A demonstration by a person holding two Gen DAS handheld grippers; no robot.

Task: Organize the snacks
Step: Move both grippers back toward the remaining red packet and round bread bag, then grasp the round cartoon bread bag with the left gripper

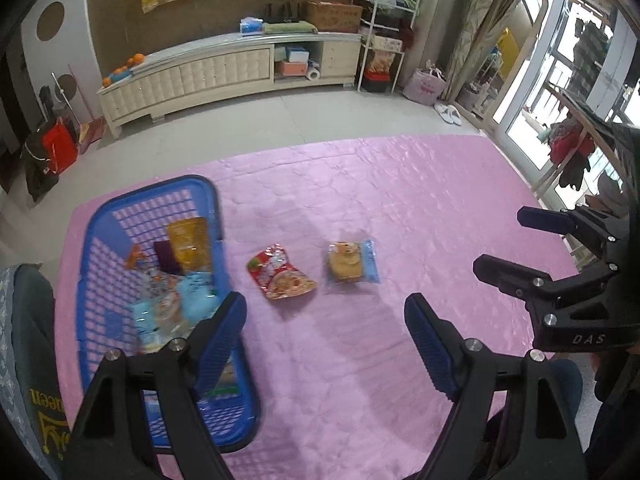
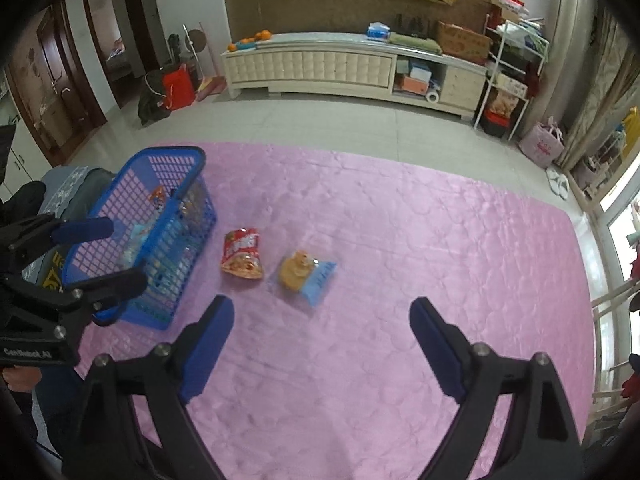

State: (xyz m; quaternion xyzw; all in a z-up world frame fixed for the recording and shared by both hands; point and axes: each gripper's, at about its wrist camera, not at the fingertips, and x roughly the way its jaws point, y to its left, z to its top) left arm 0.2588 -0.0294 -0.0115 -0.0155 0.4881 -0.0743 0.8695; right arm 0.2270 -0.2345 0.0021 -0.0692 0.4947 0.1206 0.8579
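Pink quilted mat (image 1: 360,200) | blue plastic mesh basket (image 1: 100,248) part-filled | red snack pouch (image 1: 280,272), blue-wrapped cake (image 1: 352,262) remain loose | left gripper (image 1: 324,340), right gripper (image 2: 320,344) released, empty | next, likely: grasp a loose packet.

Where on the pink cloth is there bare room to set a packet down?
The pink quilted cloth is bare right of the blue-and-clear biscuit packet and nearer the camera in front of both loose packets. It is crowded on the left: blue plastic basket full of snacks, red snack pouch beside it.

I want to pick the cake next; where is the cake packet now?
In both views the cake packet lies on the pink cloth, just right of the red snack bag, outside the blue basket.
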